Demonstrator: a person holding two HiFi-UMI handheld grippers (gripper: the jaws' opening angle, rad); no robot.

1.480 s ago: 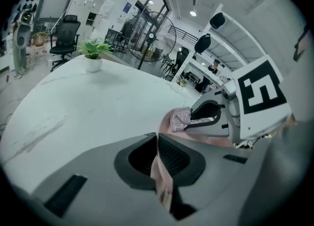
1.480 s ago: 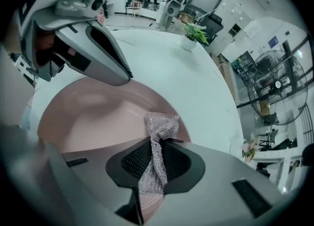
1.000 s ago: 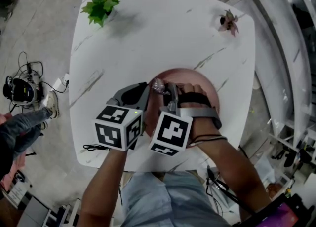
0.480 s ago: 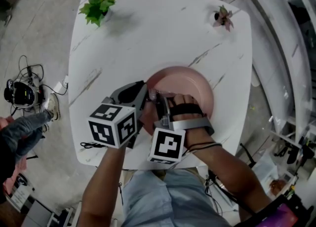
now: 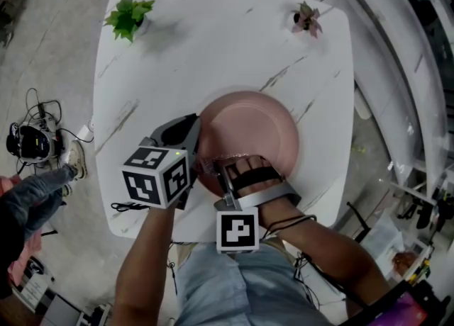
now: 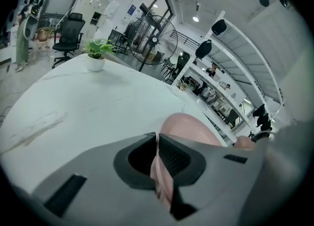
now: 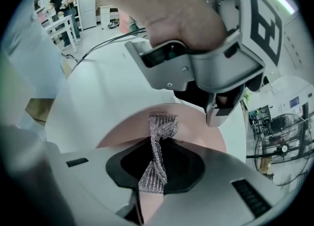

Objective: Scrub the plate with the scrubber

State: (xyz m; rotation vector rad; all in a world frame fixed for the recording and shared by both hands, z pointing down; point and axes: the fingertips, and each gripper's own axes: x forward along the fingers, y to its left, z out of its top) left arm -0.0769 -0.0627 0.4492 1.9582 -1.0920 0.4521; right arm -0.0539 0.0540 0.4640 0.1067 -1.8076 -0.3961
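Two grippers, centre frame: left gripper [image 6: 158, 168] pinches the pink plate [image 5: 252, 122] by its rim, right gripper [image 7: 153, 171] clamps the mesh scrubber [image 7: 161, 129]. Scrubbing seems underway; next, sweep across its face.

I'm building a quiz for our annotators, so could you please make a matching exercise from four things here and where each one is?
1 plate
2 scrubber
3 green plant
4 reddish plant

A far right corner of the table
B held in the right gripper
C rim held in the left gripper
D far left corner of the table

Pairs: 1-C, 2-B, 3-D, 4-A
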